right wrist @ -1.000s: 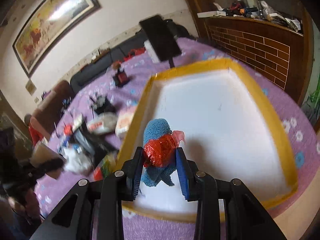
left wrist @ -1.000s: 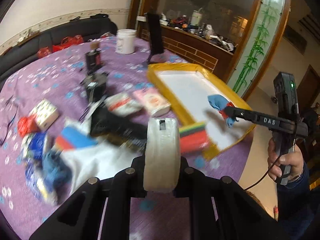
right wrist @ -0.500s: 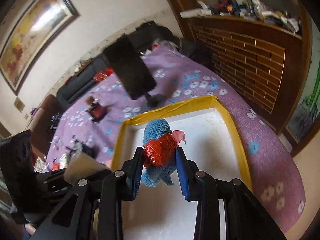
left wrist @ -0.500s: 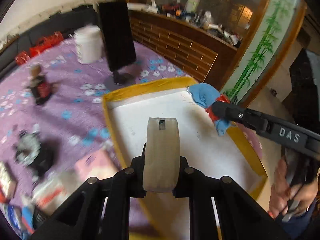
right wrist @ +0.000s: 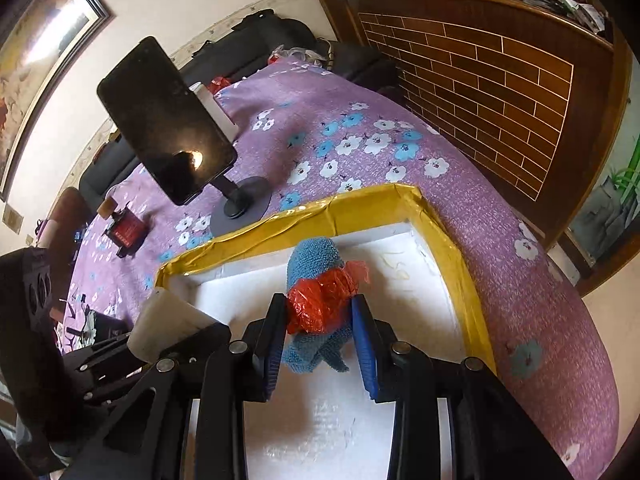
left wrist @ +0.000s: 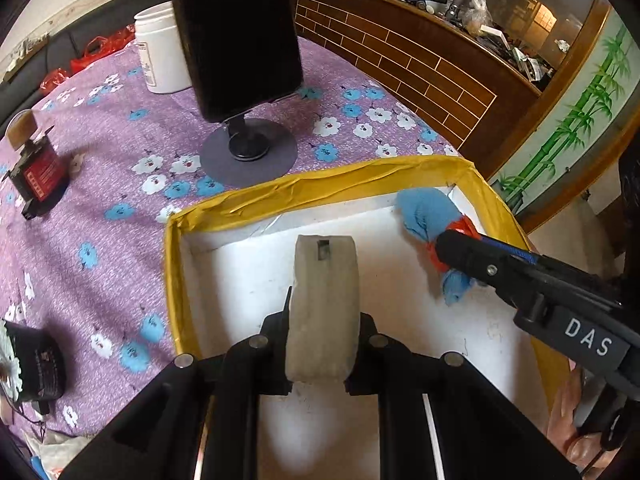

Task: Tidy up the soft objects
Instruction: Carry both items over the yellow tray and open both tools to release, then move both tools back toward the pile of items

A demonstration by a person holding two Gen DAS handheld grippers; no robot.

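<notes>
Phone stand (left wrist: 250,148) and jar (left wrist: 160,54) behind tray (left wrist: 320,192) on table (left wrist: 100,184)

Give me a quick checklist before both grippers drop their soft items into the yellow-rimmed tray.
1. Left gripper shut on off-white foam pad: ok.
2. Right gripper shut on blue knitted cloth bundle tied with red plastic: ok.
3. Both items over yellow-rimmed white tray: ok.
4. Tray floor bare below: ok.
5. Items touching the floor: cannot tell.
6. Black tablet on round stand outside the tray: ok.
</notes>
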